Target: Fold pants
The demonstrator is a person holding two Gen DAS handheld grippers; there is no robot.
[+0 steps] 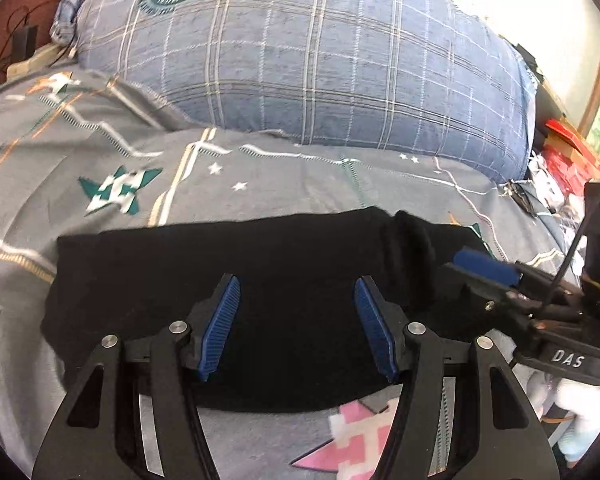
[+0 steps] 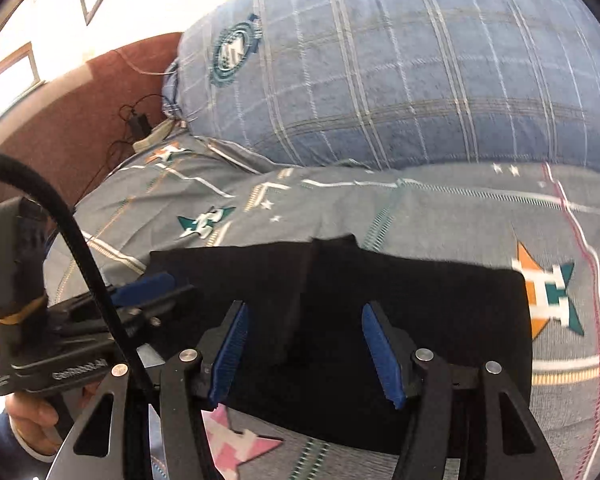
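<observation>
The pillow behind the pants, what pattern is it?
The pillow is blue plaid with a round green-and-white emblem, clearest in the left wrist view.

1. The right gripper (image 2: 302,344) hung with its blue-padded fingers (image 2: 382,354) spread wide above folded black pants (image 2: 420,320).
2. The pants lay flat on a grey star-patterned bedsheet (image 2: 440,216).
3. The left gripper (image 2: 146,284) reached in at the pants' left edge.
4. A blue plaid pillow (image 2: 400,72) lay beyond.

White letters "DAS" stood on the black body of the right gripper (image 1: 485,280), at the scene's right edge. The lettering on the left gripper (image 2: 148,286) was too blurred to read.
</observation>
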